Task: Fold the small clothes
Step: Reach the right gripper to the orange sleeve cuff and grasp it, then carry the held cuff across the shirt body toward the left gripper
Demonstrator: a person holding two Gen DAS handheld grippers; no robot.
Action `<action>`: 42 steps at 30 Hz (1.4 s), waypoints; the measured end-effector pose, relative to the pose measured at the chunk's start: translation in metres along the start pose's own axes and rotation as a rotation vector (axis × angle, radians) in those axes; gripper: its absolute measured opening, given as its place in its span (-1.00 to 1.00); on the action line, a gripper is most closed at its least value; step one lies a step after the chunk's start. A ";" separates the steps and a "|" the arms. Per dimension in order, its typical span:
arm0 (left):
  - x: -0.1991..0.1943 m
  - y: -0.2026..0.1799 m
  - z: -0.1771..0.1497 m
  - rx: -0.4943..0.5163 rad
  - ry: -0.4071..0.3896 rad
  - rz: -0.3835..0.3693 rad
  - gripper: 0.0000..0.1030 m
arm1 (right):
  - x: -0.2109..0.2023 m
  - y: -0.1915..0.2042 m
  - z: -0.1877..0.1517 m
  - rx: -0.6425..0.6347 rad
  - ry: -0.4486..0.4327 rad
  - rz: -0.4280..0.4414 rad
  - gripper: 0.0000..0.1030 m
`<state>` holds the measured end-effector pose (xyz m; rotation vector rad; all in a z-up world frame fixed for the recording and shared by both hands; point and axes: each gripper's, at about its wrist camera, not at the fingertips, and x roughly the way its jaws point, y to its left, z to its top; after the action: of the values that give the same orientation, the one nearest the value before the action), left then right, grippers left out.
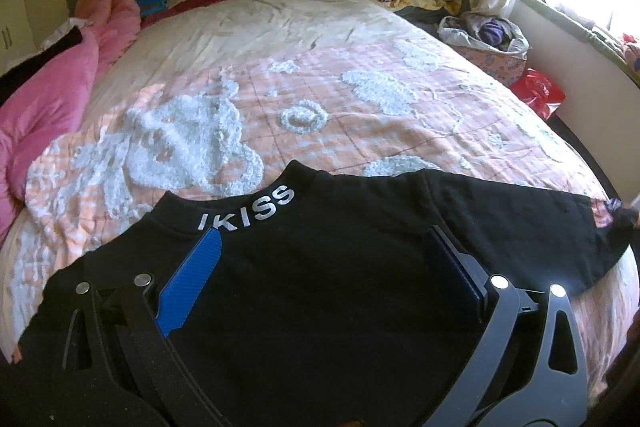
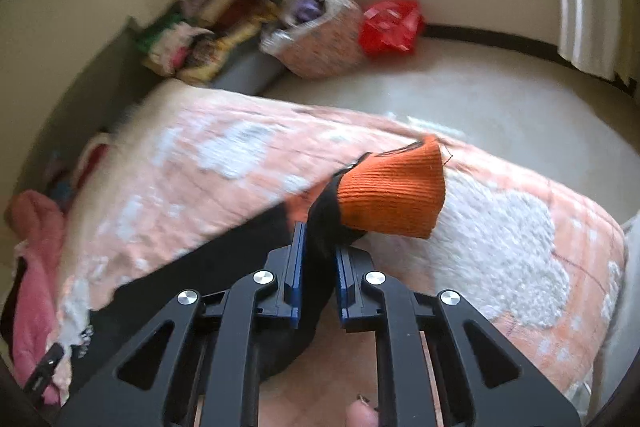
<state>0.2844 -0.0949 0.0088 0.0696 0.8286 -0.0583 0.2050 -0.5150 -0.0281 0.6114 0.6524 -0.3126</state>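
Partly under right tongs [image 2: 320, 243]: black sweater sleeve [image 2: 340, 211], blurred.

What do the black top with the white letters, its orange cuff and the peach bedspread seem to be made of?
Black top: soft matte knit, probably cotton jersey.
Orange cuff: ribbed knit, fine ridges visible.
Peach bedspread: thin checked cloth with raised white tufted, chenille-like patterns.

Black top [image 1: 340, 287] with orange cuff [image 2: 394, 195] on peach checked bedspread [image 1: 320, 99].
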 end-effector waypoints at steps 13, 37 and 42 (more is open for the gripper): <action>-0.047 0.011 0.001 0.018 -0.093 -0.013 0.83 | -0.057 0.103 -0.012 -0.290 -0.072 0.310 -0.81; -0.048 0.181 -0.051 -0.442 0.037 -0.305 0.83 | -0.070 0.284 -0.157 -0.753 0.073 0.471 -0.82; -0.042 0.198 -0.062 -0.524 0.050 -0.404 0.83 | -0.070 0.301 -0.186 -0.835 0.098 0.474 -0.83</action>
<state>0.2263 0.1084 0.0058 -0.5930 0.8762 -0.2180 0.2010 -0.1591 0.0294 -0.0368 0.6429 0.4293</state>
